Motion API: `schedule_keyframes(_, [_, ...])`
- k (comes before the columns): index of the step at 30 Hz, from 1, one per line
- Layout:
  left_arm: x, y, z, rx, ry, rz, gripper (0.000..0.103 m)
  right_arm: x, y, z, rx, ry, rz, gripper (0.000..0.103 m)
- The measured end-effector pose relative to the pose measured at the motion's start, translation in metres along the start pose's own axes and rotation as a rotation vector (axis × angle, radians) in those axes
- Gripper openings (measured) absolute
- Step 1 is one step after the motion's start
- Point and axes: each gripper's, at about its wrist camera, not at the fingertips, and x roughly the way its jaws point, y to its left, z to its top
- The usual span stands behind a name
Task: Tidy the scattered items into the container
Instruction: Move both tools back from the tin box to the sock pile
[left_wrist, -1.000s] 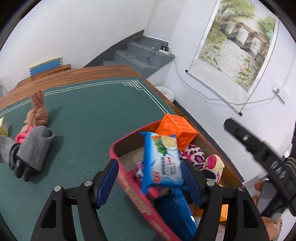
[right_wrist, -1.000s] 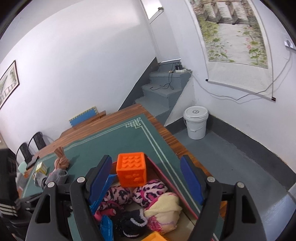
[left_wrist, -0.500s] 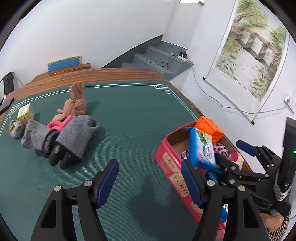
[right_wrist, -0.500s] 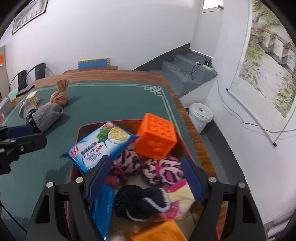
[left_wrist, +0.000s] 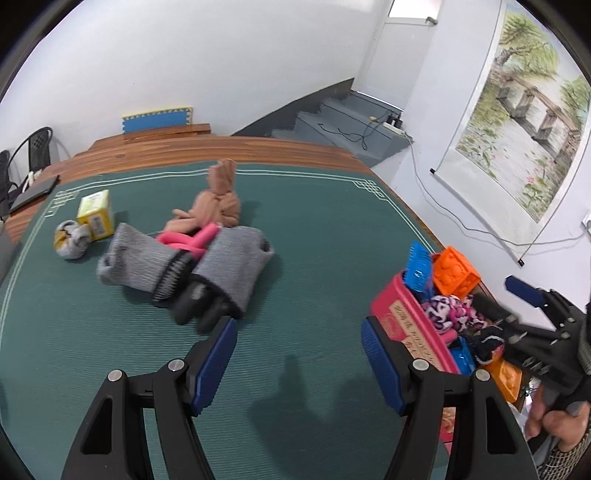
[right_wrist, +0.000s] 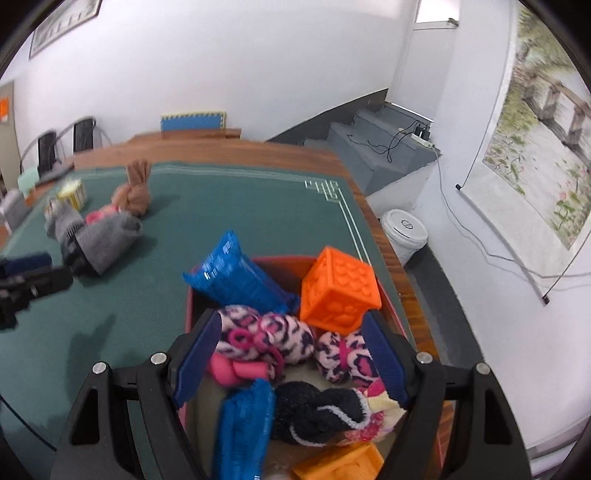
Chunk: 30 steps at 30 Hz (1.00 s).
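Observation:
A red box (left_wrist: 402, 314) (right_wrist: 190, 295) at the table's right edge holds a blue snack packet (right_wrist: 236, 277) (left_wrist: 419, 266), an orange cube (right_wrist: 340, 291) (left_wrist: 454, 271), leopard-print socks (right_wrist: 266, 332), a dark sock (right_wrist: 317, 410) and more. My left gripper (left_wrist: 299, 354) hangs open and empty over the green mat, left of the box. My right gripper (right_wrist: 291, 362) is open above the box's contents. Scattered on the mat lie grey gloves (left_wrist: 184, 266) (right_wrist: 99, 240), a pink item (left_wrist: 192, 240), a brown knotted cloth (left_wrist: 218, 203) (right_wrist: 135, 192), a yellow carton (left_wrist: 96, 214) and a balled sock (left_wrist: 72, 240).
The green mat (left_wrist: 314, 229) covers a wooden table (right_wrist: 258, 155) whose right edge runs beside the box. A white bucket (right_wrist: 404, 232) stands on the floor below. A hand (left_wrist: 554, 424) holds the right gripper at the left wrist view's right border. Chairs (right_wrist: 62, 144) stand far left.
My left gripper let go of the blue snack packet, which now lies in the box, and swung left over the mat. My right gripper came lower over the box.

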Motion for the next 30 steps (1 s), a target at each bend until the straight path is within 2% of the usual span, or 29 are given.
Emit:
schedule_keyframes(5, [-0.008, 0.031, 0.001, -0.035, -0.019, 0.05, 0.071, -0.015, 0.007, 0.013, 0.117, -0.072, 0.148, 0.081])
schedule_keyframes(8, [-0.012, 0.056, 0.002, -0.072, -0.021, 0.072, 0.071, -0.014, 0.021, 0.019, 0.153, -0.086, 0.219, 0.081])
schedule_keyframes(12, [-0.017, 0.088, 0.002, -0.116, -0.026, 0.098, 0.071, -0.011, 0.051, 0.023, 0.144, -0.087, 0.258, 0.081])
schedule_keyframes(19, [-0.021, 0.142, 0.006, -0.19, -0.027, 0.138, 0.071, 0.007, 0.111, 0.035, 0.089, -0.03, 0.305, 0.081])
schedule_keyframes(23, [-0.022, 0.175, 0.008, -0.25, -0.031, 0.164, 0.071, 0.03, 0.131, 0.039, 0.123, 0.024, 0.324, 0.081])
schedule_keyframes(30, [-0.017, 0.215, 0.009, -0.324, -0.026, 0.199, 0.071, 0.056, 0.138, 0.041, 0.195, 0.036, 0.324, 0.081])
